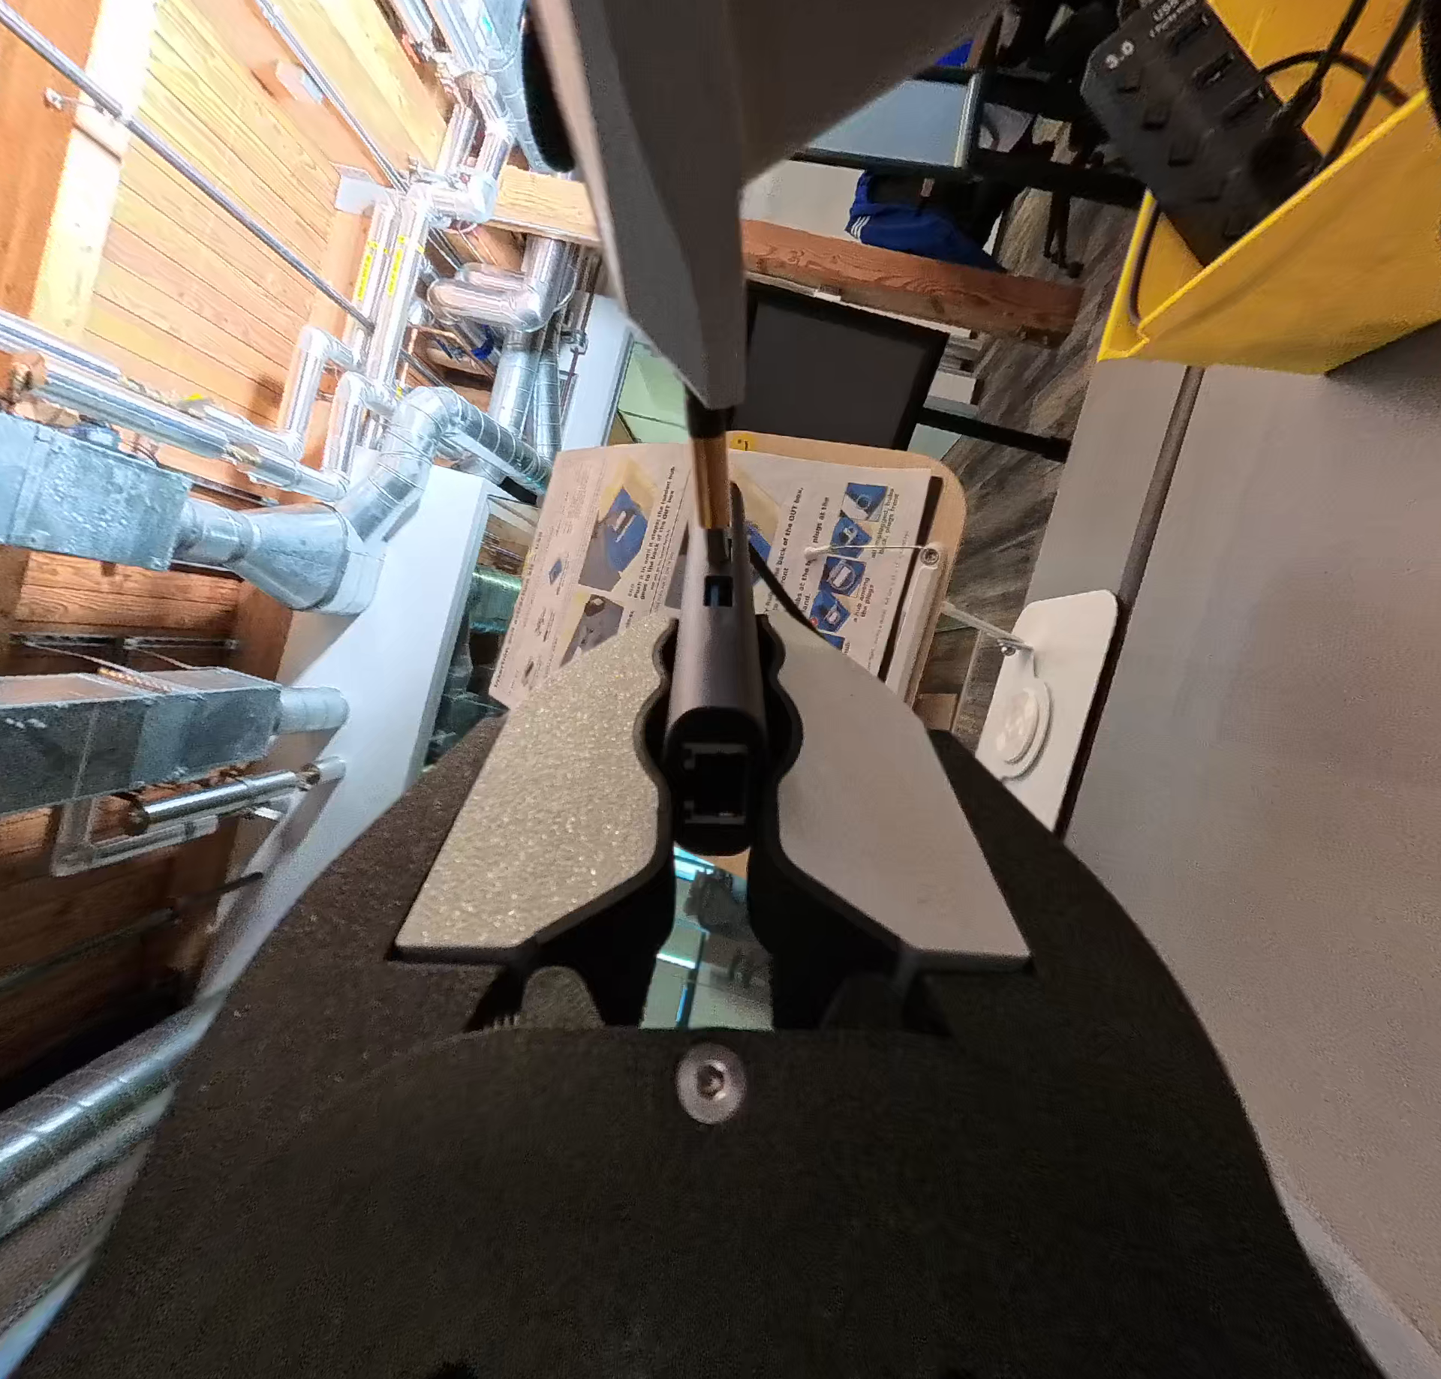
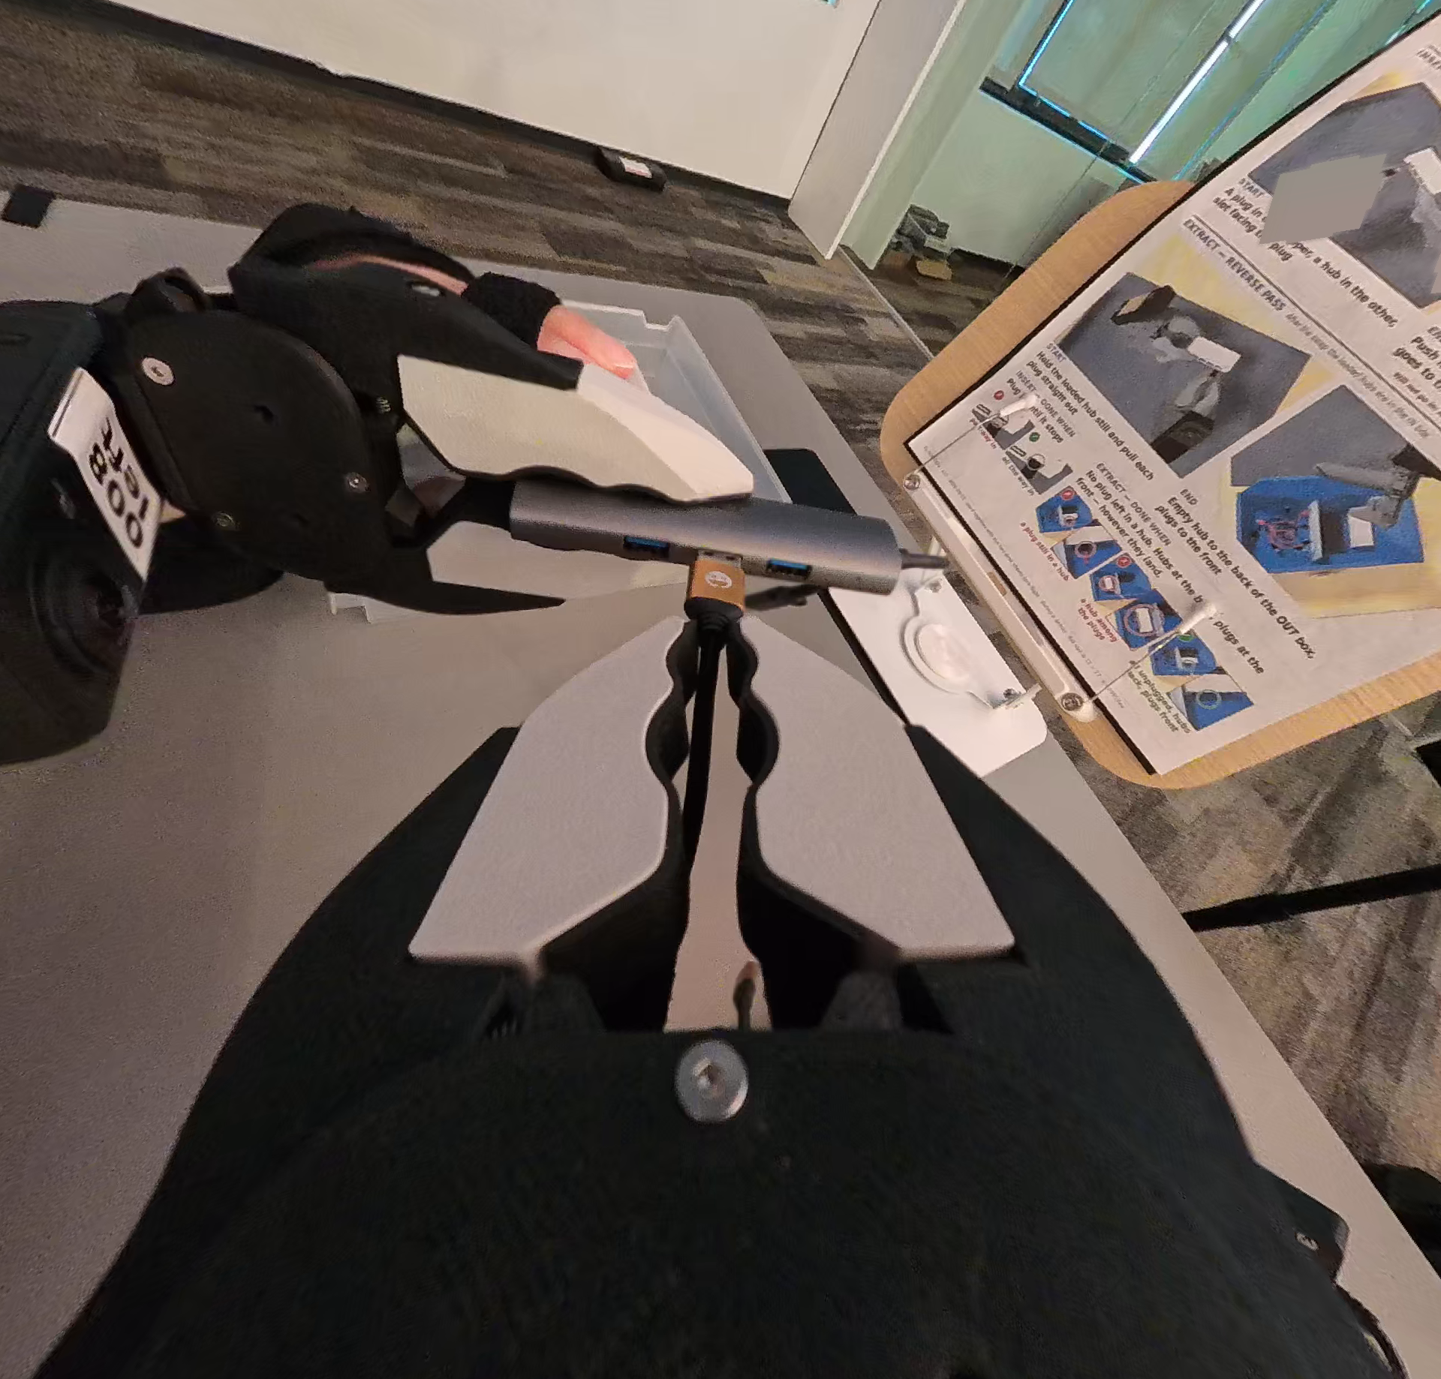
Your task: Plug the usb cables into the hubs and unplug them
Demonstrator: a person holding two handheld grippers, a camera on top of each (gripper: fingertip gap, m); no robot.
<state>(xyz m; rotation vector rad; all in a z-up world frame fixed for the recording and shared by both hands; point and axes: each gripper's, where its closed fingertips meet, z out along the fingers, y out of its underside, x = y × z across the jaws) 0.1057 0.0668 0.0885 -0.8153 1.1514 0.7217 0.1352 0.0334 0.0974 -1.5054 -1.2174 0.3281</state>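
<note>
Mid-frame, my left gripper (image 2: 624, 476) is clamping the USB hub (image 2: 702, 531); my right gripper (image 2: 708, 640), fingers pinching the cable (image 2: 698, 718), is seating or extracting the orange plug (image 2: 713, 581); next, probably a straight axial move.

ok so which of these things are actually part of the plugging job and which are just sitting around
In the job:
- grey hub, clamped in the left gripper
- orange-collared USB plug, seated in the hub, its cable pinched by the right gripper

Just lying about:
- instruction sheet on its wooden board
- yellow bin holding a black hub
- clear tray
</note>
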